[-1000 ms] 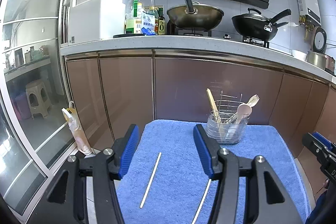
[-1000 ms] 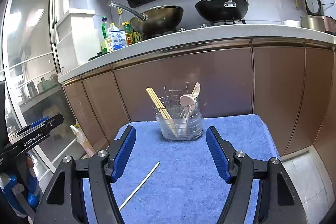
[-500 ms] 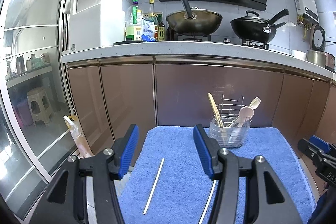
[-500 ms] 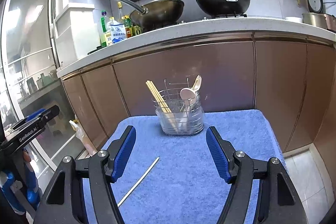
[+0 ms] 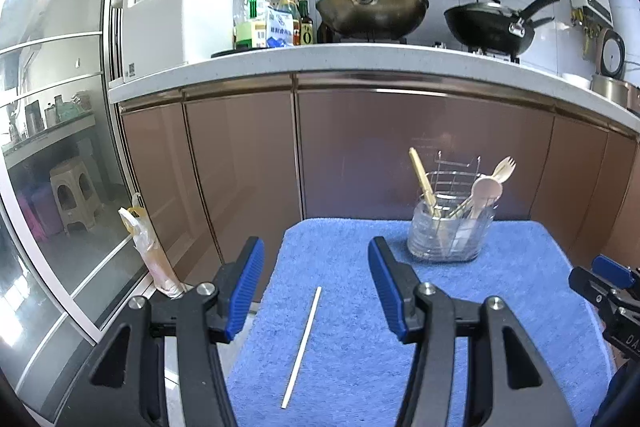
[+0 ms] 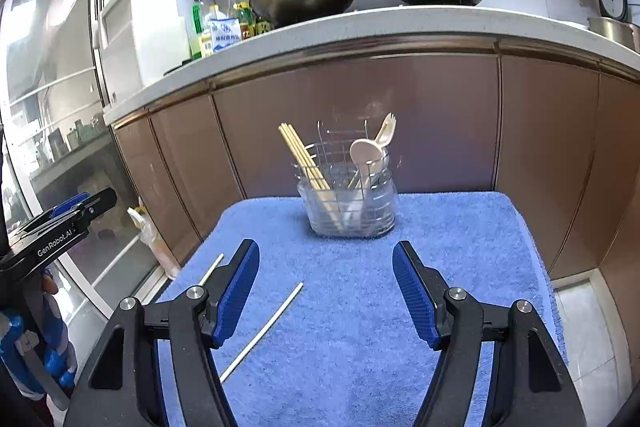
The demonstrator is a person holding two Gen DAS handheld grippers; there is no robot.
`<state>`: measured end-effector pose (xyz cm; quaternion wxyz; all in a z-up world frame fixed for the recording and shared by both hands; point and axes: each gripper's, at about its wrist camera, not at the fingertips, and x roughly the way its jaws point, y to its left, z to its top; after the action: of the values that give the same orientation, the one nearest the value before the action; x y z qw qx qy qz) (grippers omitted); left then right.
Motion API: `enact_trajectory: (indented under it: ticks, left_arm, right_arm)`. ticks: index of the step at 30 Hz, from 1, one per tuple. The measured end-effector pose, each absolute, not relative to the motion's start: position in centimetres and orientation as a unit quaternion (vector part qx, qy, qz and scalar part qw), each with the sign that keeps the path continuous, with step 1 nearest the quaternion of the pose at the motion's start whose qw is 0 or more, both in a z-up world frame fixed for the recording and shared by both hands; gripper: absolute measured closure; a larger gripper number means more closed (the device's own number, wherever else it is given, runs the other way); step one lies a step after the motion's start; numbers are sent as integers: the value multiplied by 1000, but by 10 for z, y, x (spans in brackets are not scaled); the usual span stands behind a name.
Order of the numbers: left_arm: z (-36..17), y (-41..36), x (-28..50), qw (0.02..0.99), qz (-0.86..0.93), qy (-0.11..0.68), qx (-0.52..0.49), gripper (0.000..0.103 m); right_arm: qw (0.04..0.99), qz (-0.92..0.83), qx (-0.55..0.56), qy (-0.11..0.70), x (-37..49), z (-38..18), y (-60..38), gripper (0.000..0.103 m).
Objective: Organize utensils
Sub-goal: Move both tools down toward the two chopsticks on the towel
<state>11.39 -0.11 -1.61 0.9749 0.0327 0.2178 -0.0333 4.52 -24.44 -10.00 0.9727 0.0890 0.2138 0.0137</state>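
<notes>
Two pale chopsticks lie loose on the blue towel (image 6: 440, 267). One chopstick (image 5: 302, 347) lies lengthwise below the gap of my left gripper (image 5: 315, 245), which is open and empty. In the right wrist view that left chopstick (image 6: 211, 269) is half hidden by a finger, and the other chopstick (image 6: 262, 333) lies slanted near the left pad. My right gripper (image 6: 326, 246) is open and empty too. At the towel's far edge a clear utensil holder (image 6: 348, 203) with a wire rack holds chopsticks, a spoon and a spork. The holder (image 5: 450, 231) stands ahead and right of the left gripper.
Brown cabinet doors (image 5: 360, 155) rise right behind the towel, under a white counter (image 6: 400, 19) with two woks and bottles. A glass sliding door (image 5: 60, 187) and a plastic bag (image 5: 148, 251) are on the left. The right gripper's body (image 5: 608, 291) shows at the right edge.
Both grippers have sunk a little toward the towel. In the right wrist view a second chopstick has appeared by the left finger; in the left wrist view the right-hand chopstick is now hidden. Jaws unchanged.
</notes>
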Motion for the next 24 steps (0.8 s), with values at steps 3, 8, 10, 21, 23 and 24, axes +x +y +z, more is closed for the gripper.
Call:
enact_trajectory:
  ticks: [3, 8, 10, 21, 23, 24]
  left_arm:
    - [-24, 0, 122, 972, -29, 230, 38, 51]
    - [-39, 4, 138, 967, -27, 251, 38, 51]
    - [-44, 6, 145, 965, -28, 259, 38, 51]
    - [-73, 14, 177, 953, -25, 298, 42, 51]
    - [-78, 15, 184, 951, -25, 305, 43, 51]
    - [-81, 15, 187, 950, -26, 309, 44, 51]
  right_arm:
    - [971, 14, 83, 224, 52, -105, -241, 34]
    - [967, 18, 72, 242, 65, -114, -233, 34]
    - [965, 21, 69, 250, 70, -118, -230, 34]
    - [950, 43, 53, 304, 106, -143, -208, 38]
    - [946, 45, 50, 316, 112, -148, -204, 39]
    - [945, 46, 49, 320, 114, -150, -203, 39]
